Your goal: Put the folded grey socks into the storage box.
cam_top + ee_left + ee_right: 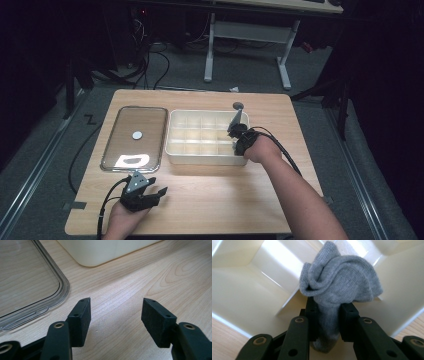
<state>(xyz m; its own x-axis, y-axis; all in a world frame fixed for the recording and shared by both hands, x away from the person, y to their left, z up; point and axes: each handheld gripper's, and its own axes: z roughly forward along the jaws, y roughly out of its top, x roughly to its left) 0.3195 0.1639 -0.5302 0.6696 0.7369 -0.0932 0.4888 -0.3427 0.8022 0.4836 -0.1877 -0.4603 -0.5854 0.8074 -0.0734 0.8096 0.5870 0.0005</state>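
Dim room and cabled floor surround a pale wooden counter (210, 195) where the work is in hand. Held at its far right corner, a grey sock (337, 290) is pinched in the right claw (327, 312), whose pads press on the bunched knit from both sides while the loose end flops over the jaws. It hangs over a compartment at the right end of the cream divided box (172, 150), with white partition walls close behind it in the right gripper view. Just beside the box on its left lies the clear lid (134, 137), flat on the counter with a small round sticker at its middle. Nearest the person, the left claw (115, 315) rests low over bare wood in front of the lid, jaws spread and nothing between them. The step looks like stowing the sock in one cell of the box. I judge the next move calls for lowering it until the fabric sits inside the cell walls, then easing the pads apart so the sock does not catch on a divider or spill into the neighbouring cell.
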